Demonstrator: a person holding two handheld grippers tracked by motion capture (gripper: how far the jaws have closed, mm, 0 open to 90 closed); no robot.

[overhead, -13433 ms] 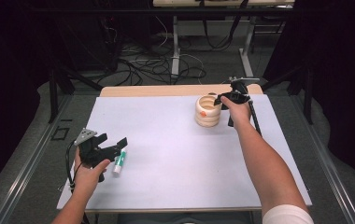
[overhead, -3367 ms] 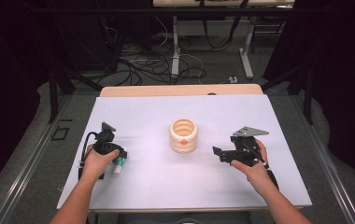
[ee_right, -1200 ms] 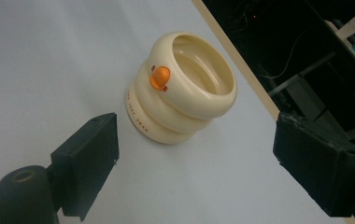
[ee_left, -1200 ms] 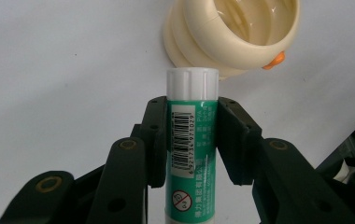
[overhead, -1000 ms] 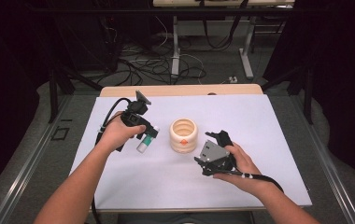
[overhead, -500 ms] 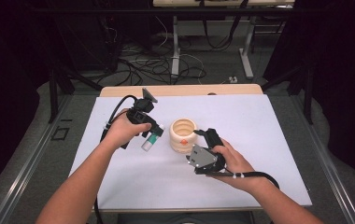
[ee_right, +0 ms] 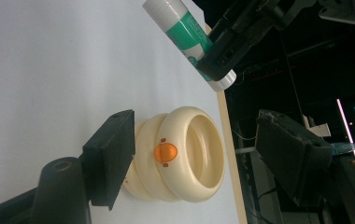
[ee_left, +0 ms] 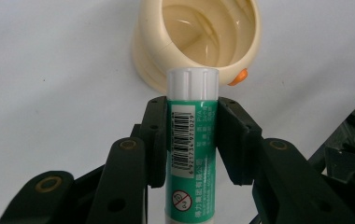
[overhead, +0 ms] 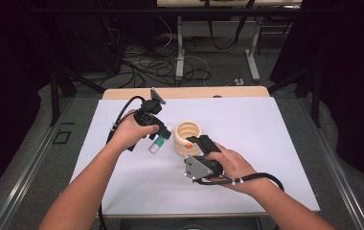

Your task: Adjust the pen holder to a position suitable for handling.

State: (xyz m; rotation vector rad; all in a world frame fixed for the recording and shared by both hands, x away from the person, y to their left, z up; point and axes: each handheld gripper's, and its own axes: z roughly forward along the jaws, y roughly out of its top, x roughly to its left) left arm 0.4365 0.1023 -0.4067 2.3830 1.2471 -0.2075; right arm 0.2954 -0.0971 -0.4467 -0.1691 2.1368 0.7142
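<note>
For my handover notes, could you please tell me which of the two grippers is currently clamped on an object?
The left gripper: its jaws are shut on the green glue stick. The right gripper is open, straddling the cream cup.

Tabletop: was white, with a pale wooden strip along its far edge.
Floor: was grey, strewn with tangled dark and white cables.
Desk legs: stood pale grey beyond the tabletop.
Surroundings: lay dark, black drapes at both sides.
Light: fell evenly from above.
</note>
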